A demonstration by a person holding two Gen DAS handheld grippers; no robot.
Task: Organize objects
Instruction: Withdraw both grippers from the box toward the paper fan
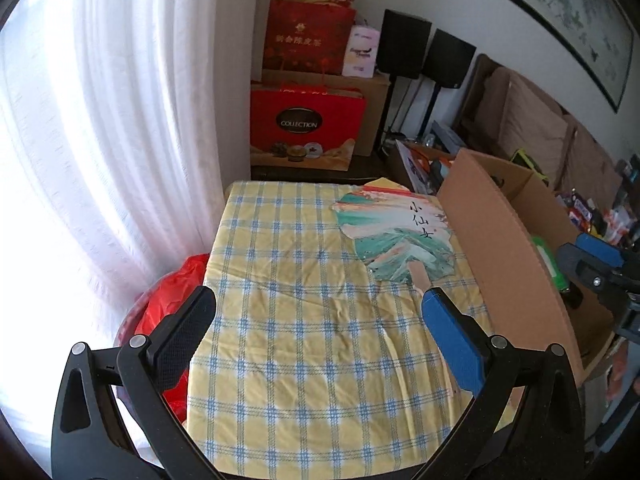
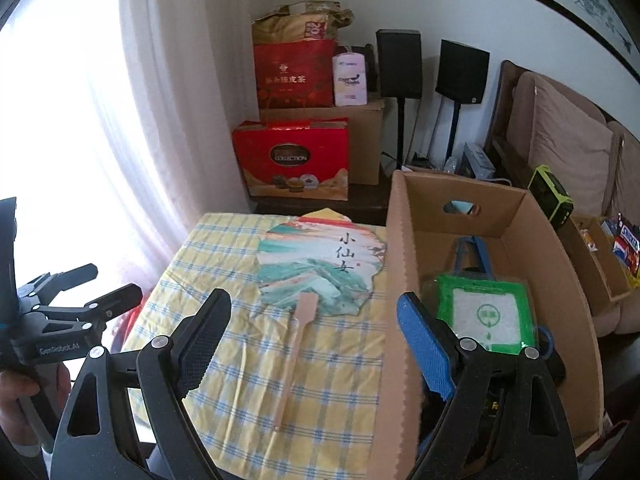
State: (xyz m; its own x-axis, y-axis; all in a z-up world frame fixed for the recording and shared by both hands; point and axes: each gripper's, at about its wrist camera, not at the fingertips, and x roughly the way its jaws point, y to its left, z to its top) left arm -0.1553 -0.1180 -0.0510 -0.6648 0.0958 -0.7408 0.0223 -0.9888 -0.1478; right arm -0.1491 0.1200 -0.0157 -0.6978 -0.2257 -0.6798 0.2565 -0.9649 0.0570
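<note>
Both my tools hang empty, left tool and right tool spread wide, the paper fan flat on the bench just beside the cardboard box

The cardboard box serves as the landmark. It stands on the counter, along the counter's right side. Just left of the box, a hand fan lies flat on the counter, its edge touching the box wall and its handle pointing toward the near edge. Inside the box lies a flat packet, resting on a bag with handles. Behind the box stand two speakers on stands. Behind and left of the box, gift boxes are stacked against the wall. Right of the box is a sofa.
</note>
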